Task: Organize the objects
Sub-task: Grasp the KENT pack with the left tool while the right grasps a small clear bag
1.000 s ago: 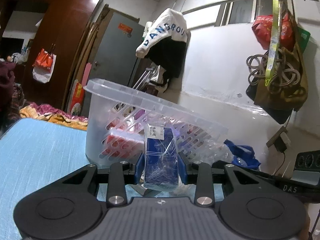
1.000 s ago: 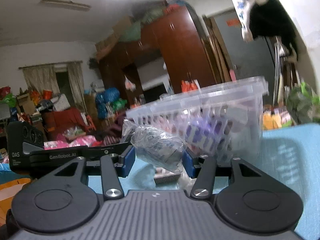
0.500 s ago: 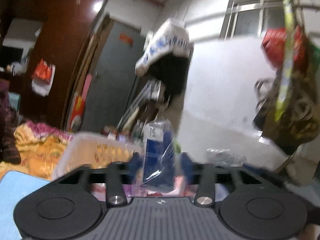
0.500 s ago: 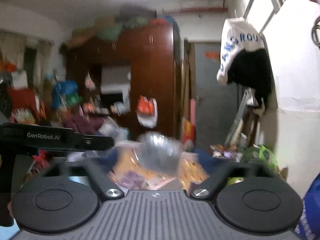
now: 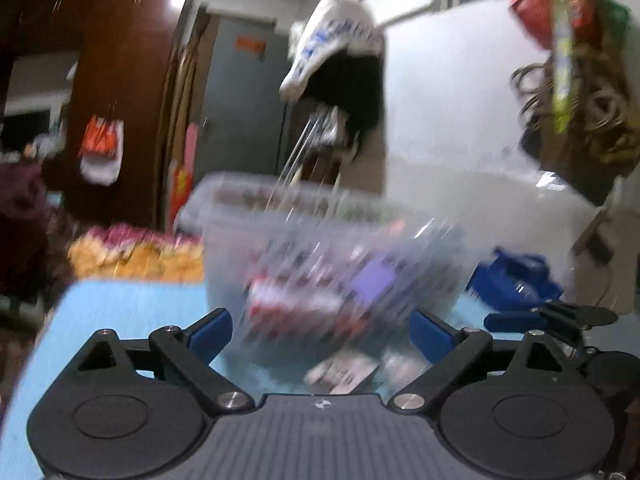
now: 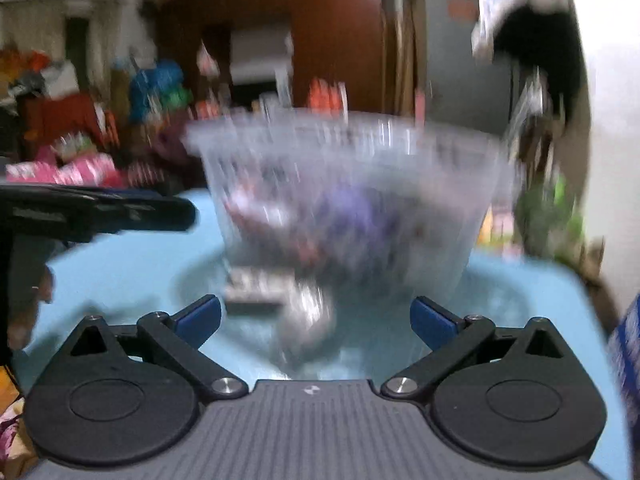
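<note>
Both views heavily motion-blurred; details uncertain.

Left gripper [image 5: 320, 334]: jaws spread wide and opening further, nothing between the pads. Right gripper [image 6: 316, 322]: jaws likewise spread and opening, empty.

Clear plastic basket [image 5: 332, 248] stands upright on the light blue table top [image 5: 120, 308], at 12 o'clock from both grippers, mouth facing up. Its long axis seems to run across the left wrist view, 9 to 3 o'clock; the blur makes that a loose reading. Red, white and purple packets show through its slotted wall.

Loose items on the table near the basket's foot: a small printed pack [image 5: 340, 372] at 6 o'clock of the basket, lying flat, long axis roughly 8 to 2 o'clock; in the right wrist view a crinkly clear packet [image 6: 308, 312] sits beside it, with no readable axis.

Risks, as judgement:
- Two grippers converge on one cluster; fingers could collide.
- A low reach could shove the light basket across the smooth surface.
- The thin, flat pack offers little edge; the pads may slip off.
- The slick film packet may squirt out of a pinch.
</note>
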### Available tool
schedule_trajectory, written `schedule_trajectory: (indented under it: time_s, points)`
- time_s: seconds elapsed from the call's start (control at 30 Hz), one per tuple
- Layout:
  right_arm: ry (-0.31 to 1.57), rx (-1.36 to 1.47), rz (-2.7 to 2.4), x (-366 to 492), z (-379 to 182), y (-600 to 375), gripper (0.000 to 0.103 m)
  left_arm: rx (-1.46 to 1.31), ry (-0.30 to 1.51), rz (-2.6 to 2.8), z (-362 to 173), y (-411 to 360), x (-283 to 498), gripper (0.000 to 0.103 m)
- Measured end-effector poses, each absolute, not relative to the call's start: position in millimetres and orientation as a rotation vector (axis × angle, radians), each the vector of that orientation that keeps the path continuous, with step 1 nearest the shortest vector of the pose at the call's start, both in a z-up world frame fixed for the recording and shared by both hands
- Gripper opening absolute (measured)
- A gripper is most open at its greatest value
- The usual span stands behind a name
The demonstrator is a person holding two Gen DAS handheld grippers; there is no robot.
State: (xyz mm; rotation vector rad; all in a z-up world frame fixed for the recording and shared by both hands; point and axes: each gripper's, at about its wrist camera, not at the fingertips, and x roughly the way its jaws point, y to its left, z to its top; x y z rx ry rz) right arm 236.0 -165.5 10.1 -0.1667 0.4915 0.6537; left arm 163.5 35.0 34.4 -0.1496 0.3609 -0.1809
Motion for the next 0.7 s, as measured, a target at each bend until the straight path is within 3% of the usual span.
schedule_trajectory:
  time_s: [0.1,0.3,0.4,0.47,0.53,0.7]
  points:
    - [0.591,-0.156,0.661,252,-1,-158,0.103,-0.178,0.444,-0.194,20,42,175,0.096]
    - [0.612,-0.172,0.615,260,-6,-149,0.102,-0.177,0.522,-0.208,10,37,190,0.096]
    - [0.615,-0.187,0.614,261,-7,-148,0.085,-0.16,0.548,-0.2,9,29,197,0.096]
    - [0.619,-0.185,0.64,259,-7,-150,0.06,-0.161,0.56,-0.213,8,27,199,0.096]
    - [0.609,-0.175,0.656,255,-6,-160,0.045,-0.158,0.575,-0.214,7,23,202,0.096]
    - [0.561,-0.157,0.651,244,-2,-182,0.045,-0.132,0.611,-0.228,5,9,212,0.096]
